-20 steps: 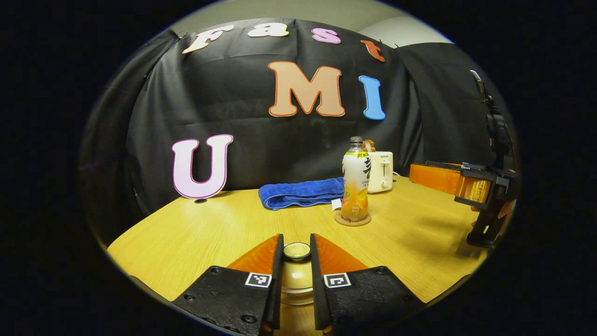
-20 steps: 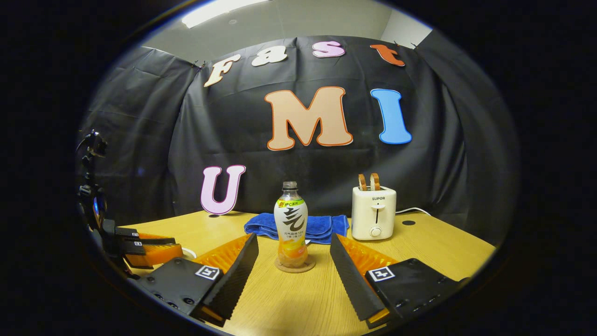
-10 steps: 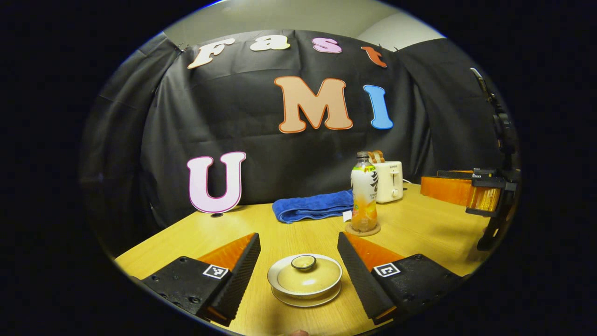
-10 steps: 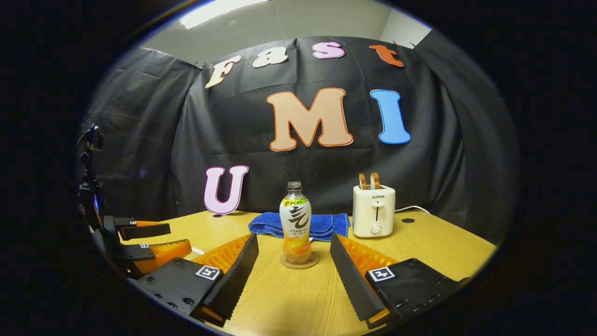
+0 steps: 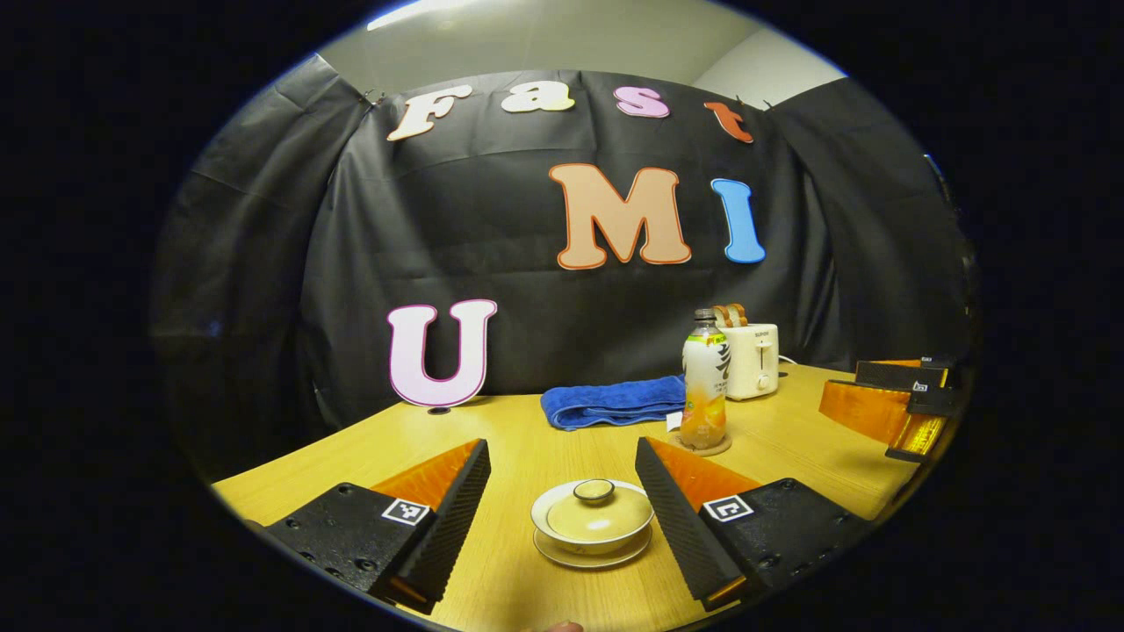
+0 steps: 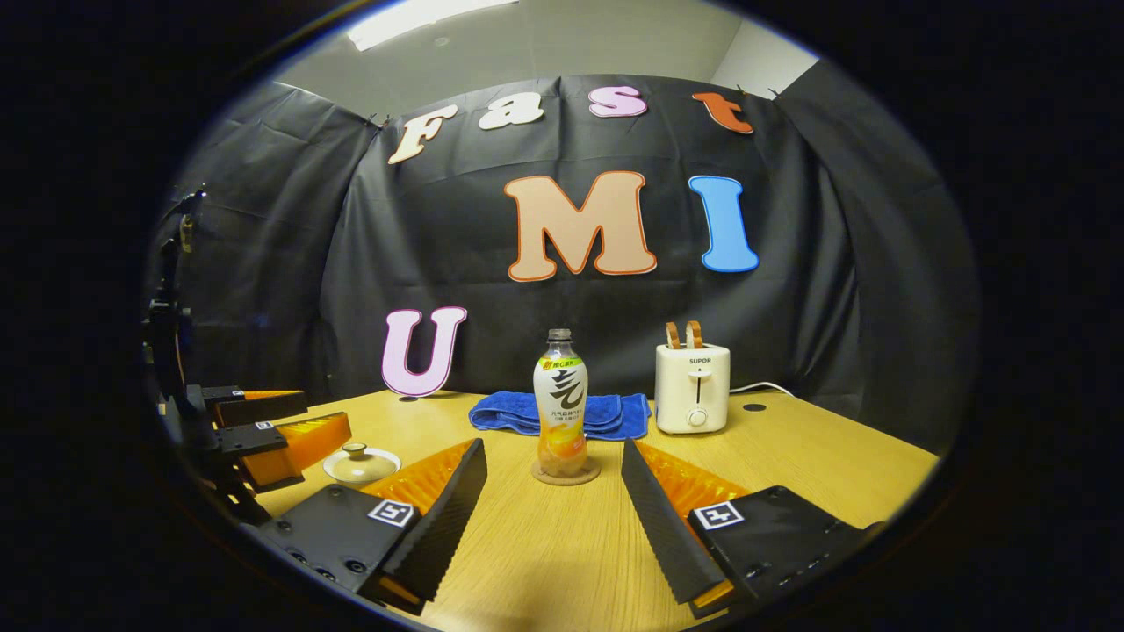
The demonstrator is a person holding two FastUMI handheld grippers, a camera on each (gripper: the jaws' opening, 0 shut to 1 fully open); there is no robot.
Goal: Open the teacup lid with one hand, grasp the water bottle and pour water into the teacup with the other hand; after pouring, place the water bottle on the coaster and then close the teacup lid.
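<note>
Left gripper view: left gripper (image 5: pixel 562 518) low over the near edge of the tabletop (image 5: pixel 790 430), fingers spread wide, holding nothing.
Teacup: lidded teacup (image 5: pixel 594 525) on its saucer (image 5: pixel 590 555), in the gap between the two fingers, touching neither; a bit closer to the finger on the view's right.
Lid: teacup lid (image 5: pixel 597 513) seated on the cup, knob up.
Water bottle: water bottle (image 5: pixel 704 391) upright on the round coaster (image 5: pixel 705 446), beyond the cup and off to the view's right, well apart from the left gripper's fingertips.
Right gripper view: right gripper (image 6: pixel 553 491) released, fingers wide apart, empty, hovering over the near part of the tabletop.
Bottle vs right gripper: water bottle stands centred in the gap, past the fingertips, no contact; coaster under it just beyond the tips.
Cup vs right gripper: teacup sits outside the gap, on the view's left, near the left gripper's fingers (image 6: pixel 272 421).
Other gripper seen: from the left gripper view the right gripper's fingers (image 5: pixel 878 408) show at the right edge of the tabletop.
Towel: blue folded towel (image 5: pixel 610 402) behind the bottle, toward the far edge.
Toaster: white toaster (image 6: pixel 692 388) with two slices of toast sticking up, at the far edge, right of the towel; its cord trails right.
Bottle contents: orange liquid in the lower part; cap state cannot tell.
</note>
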